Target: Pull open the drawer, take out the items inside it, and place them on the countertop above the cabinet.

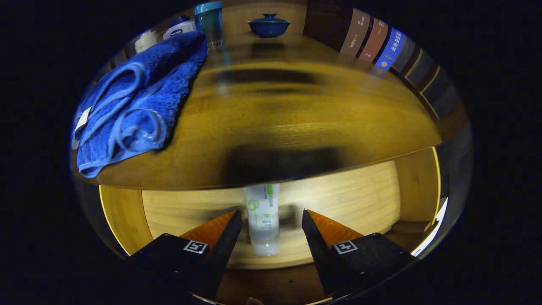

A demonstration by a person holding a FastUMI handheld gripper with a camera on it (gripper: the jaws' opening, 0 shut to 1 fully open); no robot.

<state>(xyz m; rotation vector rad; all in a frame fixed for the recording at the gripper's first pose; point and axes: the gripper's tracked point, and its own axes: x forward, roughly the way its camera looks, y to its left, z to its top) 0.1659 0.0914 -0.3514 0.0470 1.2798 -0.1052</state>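
The drawer [355, 199] stands pulled open below the wooden countertop [296, 110]. Inside it lies a white tube with green print [263, 218], its upper end hidden under the countertop's front edge. My gripper [271, 220] is open, a finger on each side of the tube with a gap to either one, so neither finger touches it. A folded blue towel [135, 101] lies on the countertop to the left.
At the back of the countertop stand a blue lidded bowl [268, 25], a blue-capped bottle [209, 21] and two white jars [163, 34]. A row of books [377, 42] lines the back right. The middle of the countertop is bare wood.
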